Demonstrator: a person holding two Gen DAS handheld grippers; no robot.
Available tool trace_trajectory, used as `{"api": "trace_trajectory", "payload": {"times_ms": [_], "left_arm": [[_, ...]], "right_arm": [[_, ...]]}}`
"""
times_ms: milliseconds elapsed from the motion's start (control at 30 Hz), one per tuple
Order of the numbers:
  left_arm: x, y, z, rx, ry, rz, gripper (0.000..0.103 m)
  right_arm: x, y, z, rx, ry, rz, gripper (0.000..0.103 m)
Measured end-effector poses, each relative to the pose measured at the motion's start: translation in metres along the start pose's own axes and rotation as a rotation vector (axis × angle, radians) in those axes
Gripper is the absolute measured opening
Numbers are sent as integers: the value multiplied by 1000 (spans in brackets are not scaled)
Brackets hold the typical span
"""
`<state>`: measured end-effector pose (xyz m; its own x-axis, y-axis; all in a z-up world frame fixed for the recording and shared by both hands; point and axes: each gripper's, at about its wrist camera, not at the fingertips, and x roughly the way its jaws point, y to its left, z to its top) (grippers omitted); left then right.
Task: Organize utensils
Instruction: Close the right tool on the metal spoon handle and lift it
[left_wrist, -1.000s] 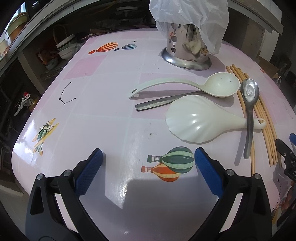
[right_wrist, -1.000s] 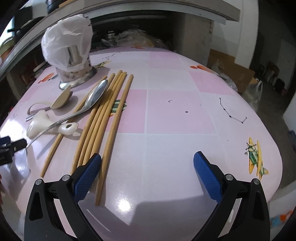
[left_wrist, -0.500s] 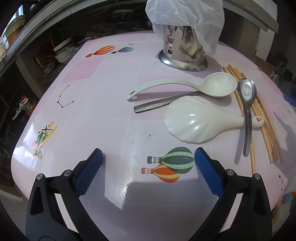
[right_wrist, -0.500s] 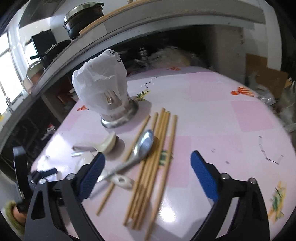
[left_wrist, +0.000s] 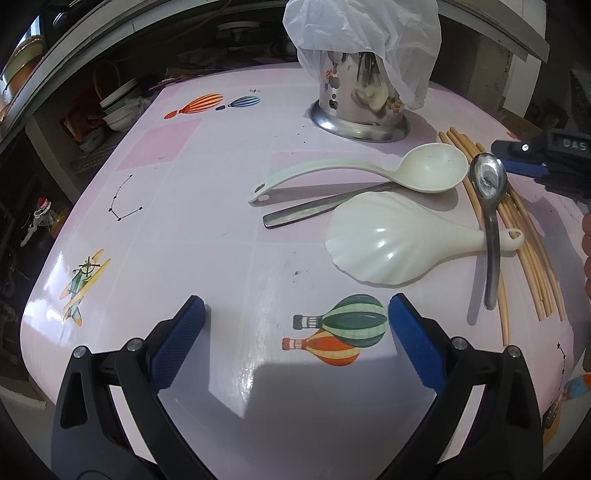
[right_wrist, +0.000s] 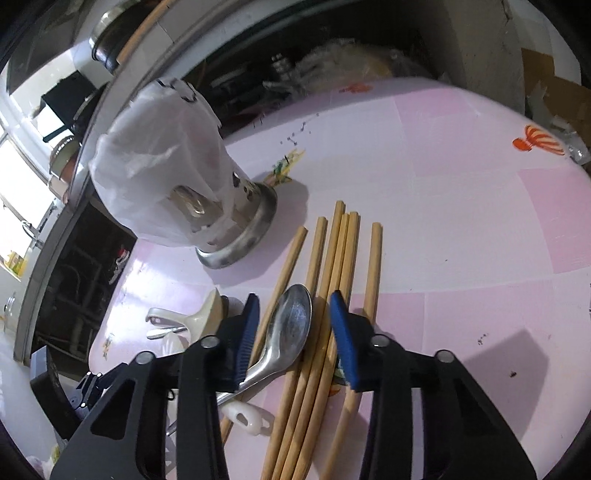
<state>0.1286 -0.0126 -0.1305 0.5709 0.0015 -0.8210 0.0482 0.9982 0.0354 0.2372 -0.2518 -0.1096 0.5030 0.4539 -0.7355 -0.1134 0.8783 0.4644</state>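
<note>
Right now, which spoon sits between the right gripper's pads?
The metal spoon lying across the chopsticks, its bowl between the right gripper pads; the cream ladle lies apart.

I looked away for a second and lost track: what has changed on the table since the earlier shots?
The right claw swung over from the bare table to the chopsticks and now straddles the metal spoon; its jaws have just been closing, and the pads do not yet visibly press on it. The left claw stayed open in place. The white ladle, scoop and utensil holder have not moved.
</note>
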Motion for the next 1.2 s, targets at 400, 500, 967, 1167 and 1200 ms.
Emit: {"api": "trace_trajectory", "payload": {"times_ms": [400, 500, 967, 1167, 1200], "left_arm": [[0, 0, -1, 0, -1, 0, 96], [0, 0, -1, -1, -1, 0, 96], [0, -2, -1, 3, -7, -1, 96], [-5, -2, 0, 31, -37, -23, 96], [-10, -1, 2, 33, -63, -37, 96]], "right_arm": [[13, -2, 3, -14, 55, 1, 14], [13, -2, 4, -11, 61, 8, 13], [14, 1, 3, -37, 70, 20, 5], [-1, 11, 0, -59, 39, 53, 4], [-4, 12, -1, -61, 33, 58, 4]]}}
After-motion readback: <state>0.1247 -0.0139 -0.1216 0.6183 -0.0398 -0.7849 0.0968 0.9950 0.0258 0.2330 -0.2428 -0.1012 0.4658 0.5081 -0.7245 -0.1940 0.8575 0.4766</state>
